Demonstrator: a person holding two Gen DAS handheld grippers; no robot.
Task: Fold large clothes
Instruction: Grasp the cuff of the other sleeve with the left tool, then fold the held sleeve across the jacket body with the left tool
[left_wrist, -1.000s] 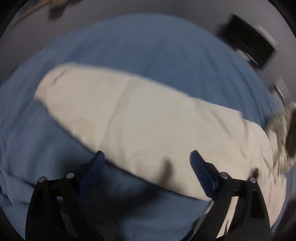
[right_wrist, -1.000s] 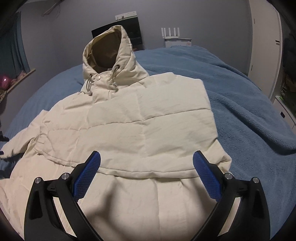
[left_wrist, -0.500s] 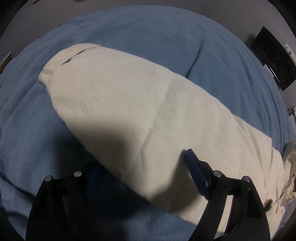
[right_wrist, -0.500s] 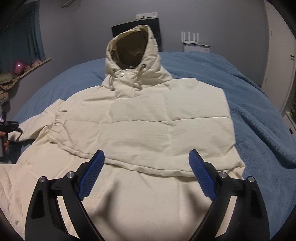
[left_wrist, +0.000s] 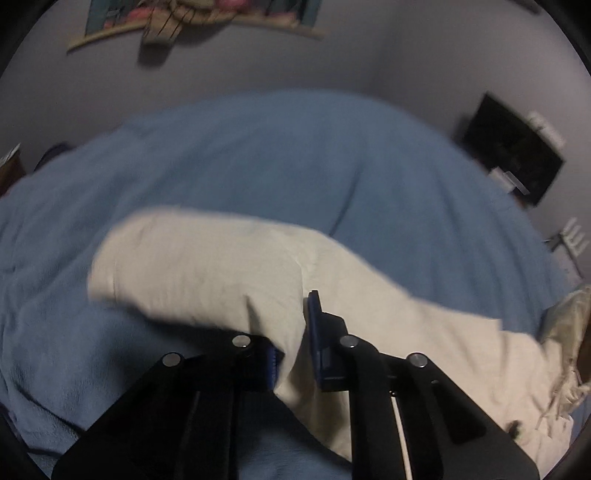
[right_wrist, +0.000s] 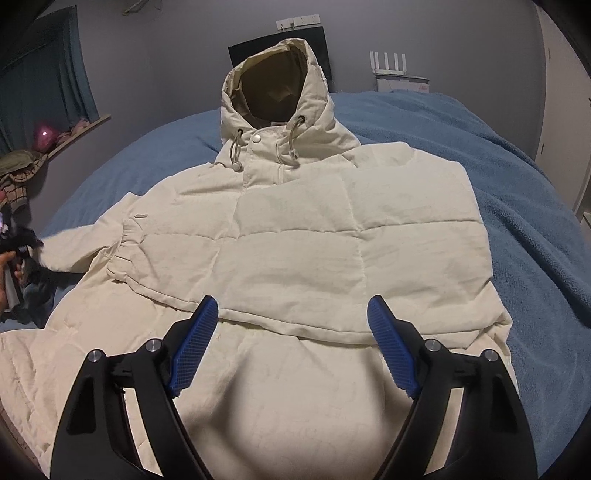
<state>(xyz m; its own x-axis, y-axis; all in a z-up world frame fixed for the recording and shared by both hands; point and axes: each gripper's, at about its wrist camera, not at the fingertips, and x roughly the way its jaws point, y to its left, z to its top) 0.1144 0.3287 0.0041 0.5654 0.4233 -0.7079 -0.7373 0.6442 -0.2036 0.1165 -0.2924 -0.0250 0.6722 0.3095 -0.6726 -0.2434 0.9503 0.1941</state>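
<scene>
A cream puffer jacket lies front up on the bed, its hood standing at the far end. In the left wrist view its left sleeve stretches across the blanket. My left gripper is closing and its pads pinch a fold of that sleeve, which is raised off the blanket. My right gripper hovers over the jacket's lower front. Its jaws are wide and closing slowly, with nothing pressed between the blue pads. At the left edge of the right wrist view a hand is at the sleeve's end.
A blue blanket covers the whole bed. A dark screen and a white router stand by the far wall. A windowsill with clothes is on the left and a white wardrobe on the right.
The left jaws have closed onto the sleeve and lifted it, and that view has tilted up toward the wall. The right jaws have narrowed a little over the jacket.
</scene>
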